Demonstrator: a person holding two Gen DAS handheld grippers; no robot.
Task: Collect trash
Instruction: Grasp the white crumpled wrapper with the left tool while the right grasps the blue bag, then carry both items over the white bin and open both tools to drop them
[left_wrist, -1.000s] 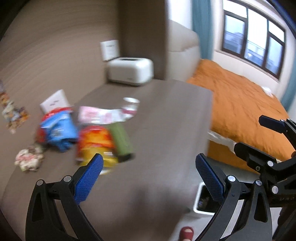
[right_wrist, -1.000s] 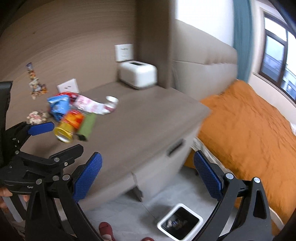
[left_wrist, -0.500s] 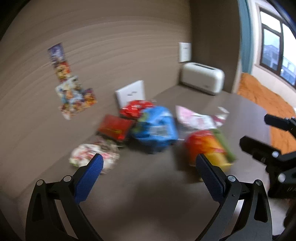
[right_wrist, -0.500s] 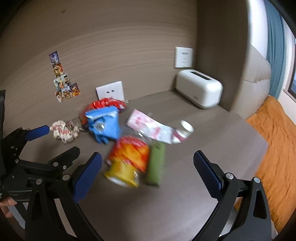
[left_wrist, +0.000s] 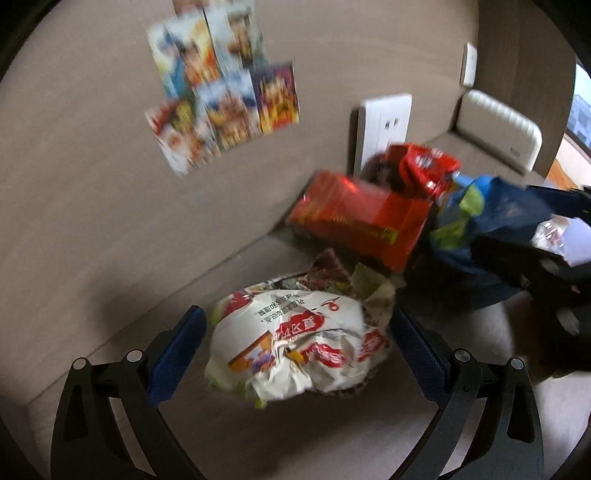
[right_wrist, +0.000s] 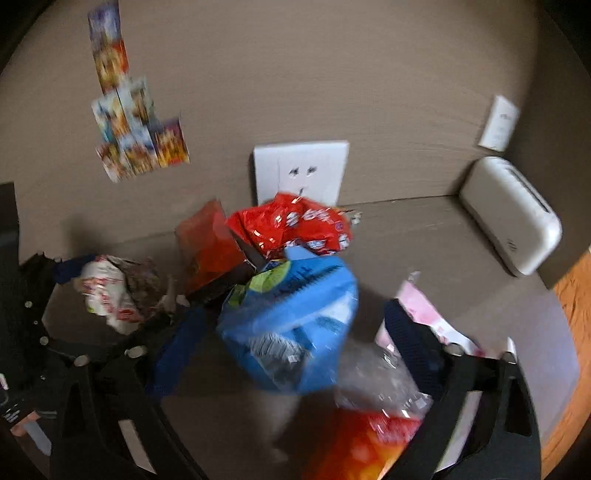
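labels: blurred, can't read | your left gripper (left_wrist: 297, 336): jaws closing, crumpled white wrapper (left_wrist: 295, 339) between, ungripped | your right gripper (right_wrist: 291, 332): closing around blue bag (right_wrist: 291, 317), ungripped

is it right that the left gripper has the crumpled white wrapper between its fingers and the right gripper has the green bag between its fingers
Not quite. The bag between the right gripper's fingers is blue, not green, as the right wrist view shows. The rest holds: the crumpled white wrapper sits between the left gripper's fingers. Both sets of jaws are closing.
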